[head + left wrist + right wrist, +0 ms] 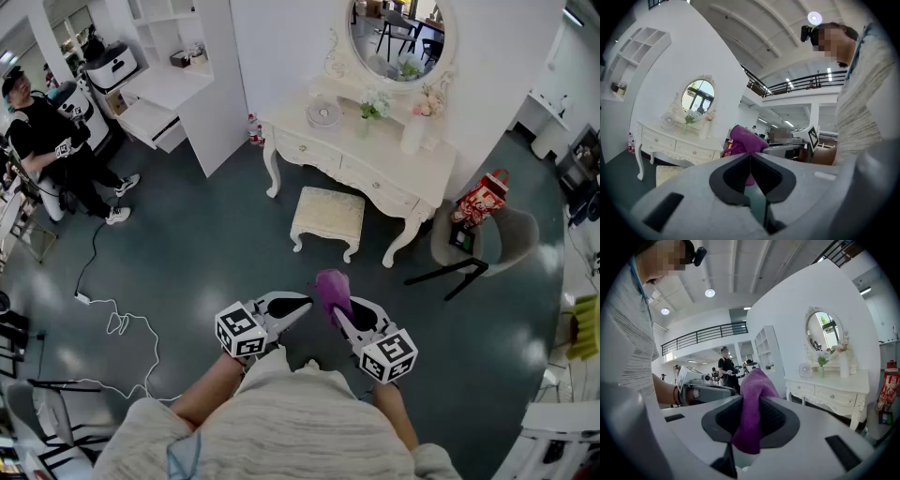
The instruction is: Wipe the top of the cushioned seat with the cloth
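The cream cushioned seat [327,212] stands on the dark floor in front of the white dressing table [361,161], some way ahead of both grippers. My right gripper [336,307] is shut on a purple cloth [331,289], which bunches up above its jaws; in the right gripper view the cloth [751,408] is pinched between the dark pads. My left gripper [305,304] is shut with nothing between its jaws, held close beside the right one. In the left gripper view the cloth [744,140] shows just past the left gripper [750,165], with the seat [670,172] low at the left.
A grey chair [483,246] with a red bag [480,200] stands right of the dressing table. A white shelf unit [178,75] is at the back left, where a person [52,145] sits. A white cable [117,323] trails over the floor at the left.
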{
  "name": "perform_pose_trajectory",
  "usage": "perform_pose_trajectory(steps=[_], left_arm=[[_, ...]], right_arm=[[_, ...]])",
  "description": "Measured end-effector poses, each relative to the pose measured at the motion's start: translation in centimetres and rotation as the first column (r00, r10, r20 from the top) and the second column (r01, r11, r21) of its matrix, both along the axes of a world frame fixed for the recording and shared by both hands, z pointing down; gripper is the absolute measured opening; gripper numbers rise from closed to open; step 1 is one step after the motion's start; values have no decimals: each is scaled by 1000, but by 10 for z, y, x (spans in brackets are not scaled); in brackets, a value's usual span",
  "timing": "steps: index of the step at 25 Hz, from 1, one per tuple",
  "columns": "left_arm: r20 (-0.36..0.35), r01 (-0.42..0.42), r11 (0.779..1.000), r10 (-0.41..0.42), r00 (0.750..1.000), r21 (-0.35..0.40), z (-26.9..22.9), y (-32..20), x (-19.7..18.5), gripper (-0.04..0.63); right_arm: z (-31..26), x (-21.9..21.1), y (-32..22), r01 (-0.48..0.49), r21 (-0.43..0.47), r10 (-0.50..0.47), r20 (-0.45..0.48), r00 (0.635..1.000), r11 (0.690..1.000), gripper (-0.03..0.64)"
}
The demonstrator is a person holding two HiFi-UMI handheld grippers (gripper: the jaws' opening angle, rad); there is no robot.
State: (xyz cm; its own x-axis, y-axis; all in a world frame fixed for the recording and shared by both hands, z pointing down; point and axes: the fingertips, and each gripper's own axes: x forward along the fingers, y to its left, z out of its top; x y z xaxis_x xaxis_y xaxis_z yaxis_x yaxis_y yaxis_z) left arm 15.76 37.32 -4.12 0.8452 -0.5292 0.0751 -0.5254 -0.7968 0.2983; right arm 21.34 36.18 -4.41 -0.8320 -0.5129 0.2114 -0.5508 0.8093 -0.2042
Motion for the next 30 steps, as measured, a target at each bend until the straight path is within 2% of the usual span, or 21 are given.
perform_pose_trajectory(steps=[15, 20, 30], left_arm=[[10, -18, 1000, 18, 1000, -3, 0, 0, -3, 17], [10, -17, 1000, 17, 1000, -6, 2, -1, -3, 17], [1, -11, 1000, 11, 1000, -8, 1, -9, -10, 17]], right_arm=[[1, -6, 2, 11, -6, -11, -11, 1000, 1000, 86], [0, -5, 1, 14, -13, -14, 21, 1000, 1000, 87], [-1, -9, -6, -11, -19, 11, 28, 1000, 1000, 87]])
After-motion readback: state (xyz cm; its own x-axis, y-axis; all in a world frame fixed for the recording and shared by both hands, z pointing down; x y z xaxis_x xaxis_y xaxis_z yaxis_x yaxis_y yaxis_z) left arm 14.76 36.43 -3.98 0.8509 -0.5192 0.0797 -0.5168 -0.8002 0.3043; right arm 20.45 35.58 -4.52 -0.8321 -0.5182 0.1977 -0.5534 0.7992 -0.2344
